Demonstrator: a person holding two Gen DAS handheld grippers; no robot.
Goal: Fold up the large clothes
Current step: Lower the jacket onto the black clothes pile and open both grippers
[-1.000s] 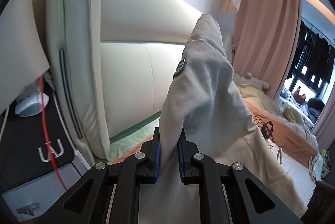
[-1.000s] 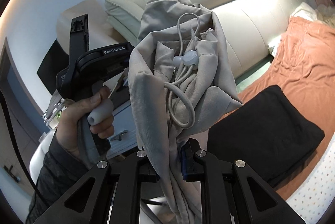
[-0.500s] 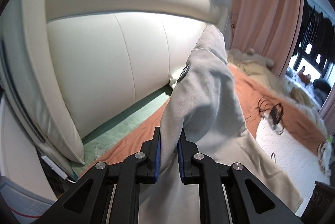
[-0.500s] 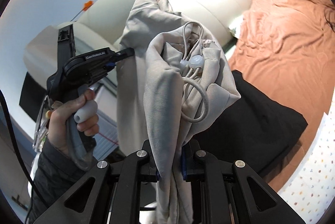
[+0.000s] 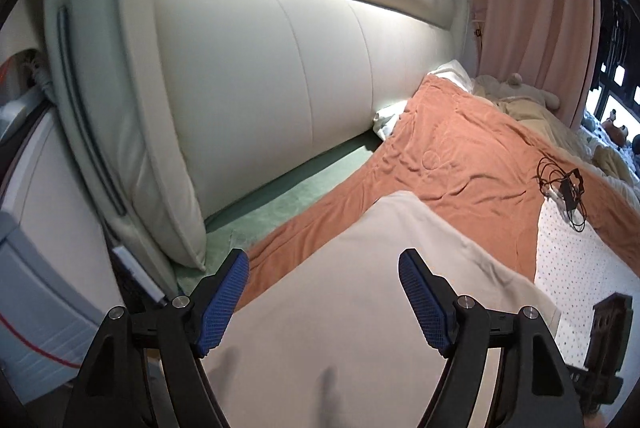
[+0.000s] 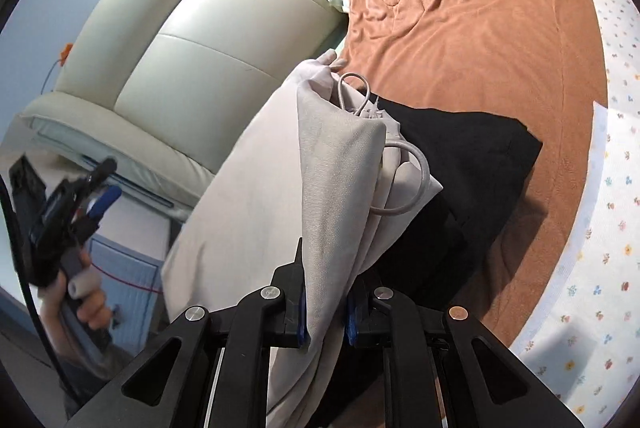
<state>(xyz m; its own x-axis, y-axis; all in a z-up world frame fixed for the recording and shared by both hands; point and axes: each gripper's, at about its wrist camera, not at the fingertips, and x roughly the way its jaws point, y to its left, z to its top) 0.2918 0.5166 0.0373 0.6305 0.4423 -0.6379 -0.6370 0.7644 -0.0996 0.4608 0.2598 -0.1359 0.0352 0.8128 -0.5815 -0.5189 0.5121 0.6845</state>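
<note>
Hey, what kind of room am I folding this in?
Most likely a bedroom. A wide padded cream headboard stands behind a bed covered with an orange blanket, and floor-length pink curtains hang beside a window. The grey garment hangs above that bed.

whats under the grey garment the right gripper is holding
A folded black garment lies under the grey garment, on the orange blanket. Its near-left part is covered.

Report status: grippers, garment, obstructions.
Left gripper open, empty. Right gripper shut on grey drawstring garment. Folded black garment lies underneath on bed.
</note>
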